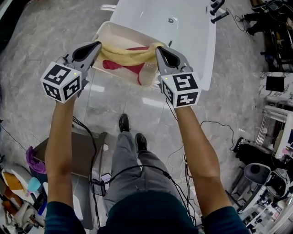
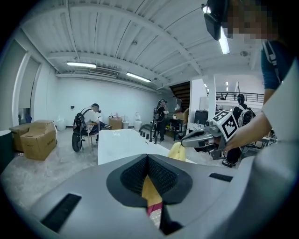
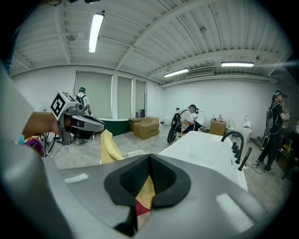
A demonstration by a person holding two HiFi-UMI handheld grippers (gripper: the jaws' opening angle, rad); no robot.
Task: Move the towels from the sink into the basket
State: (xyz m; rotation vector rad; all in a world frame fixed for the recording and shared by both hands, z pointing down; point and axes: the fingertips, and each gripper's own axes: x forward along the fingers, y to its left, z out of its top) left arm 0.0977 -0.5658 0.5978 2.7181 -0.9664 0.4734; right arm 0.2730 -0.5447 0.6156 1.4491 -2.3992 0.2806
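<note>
A yellow towel hangs stretched between my two grippers, above the white basket. My left gripper is shut on the towel's left end and my right gripper on its right end. Under it, a red towel lies in the basket. In the left gripper view, yellow cloth is pinched between the closed pads, and the right gripper shows across from it. The right gripper view shows the same cloth in its pads, with the left gripper opposite.
The long white sink lies just beyond the basket, with black taps at its far right. A brown box and cables sit on the floor by the person's feet. Cardboard boxes and several people are far off.
</note>
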